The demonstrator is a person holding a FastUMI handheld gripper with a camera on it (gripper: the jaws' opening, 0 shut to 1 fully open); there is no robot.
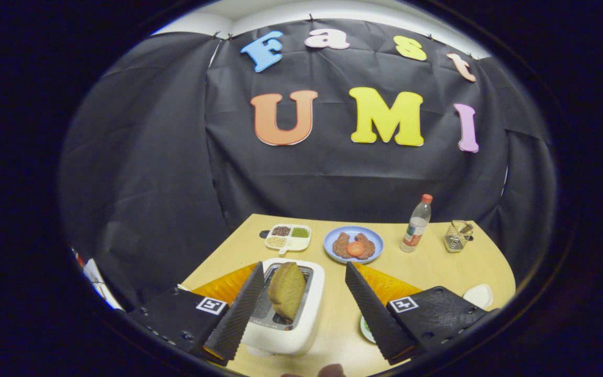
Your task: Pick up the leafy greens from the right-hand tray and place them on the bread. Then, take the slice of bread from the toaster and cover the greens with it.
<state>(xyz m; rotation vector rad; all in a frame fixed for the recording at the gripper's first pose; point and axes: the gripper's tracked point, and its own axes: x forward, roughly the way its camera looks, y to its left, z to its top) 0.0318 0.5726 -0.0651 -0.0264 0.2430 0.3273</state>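
A white toaster (pixel 301 319) stands on the wooden table (pixel 437 267), low between my fingers. A brown slice of bread (pixel 286 296) sticks up out of its slot, tilted, closer to my left finger (pixel 238 311). My gripper (pixel 304 268) is open above the toaster, both fingers apart from the bread. Beyond the fingers a blue plate (pixel 354 244) holds brown pieces with an orange-red round slice (pixel 355 249) on top. By the right finger (pixel 375 314) peeks the rim of a small dish with something green (pixel 366 328), mostly hidden.
A white divided tray of grains (pixel 287 236) lies left of the blue plate. A clear bottle with a red cap (pixel 417 224) and a wire holder (pixel 457 235) stand at the back right. A small white dish (pixel 479 295) sits right. Orange mats (pixel 223 285) lie under the fingers.
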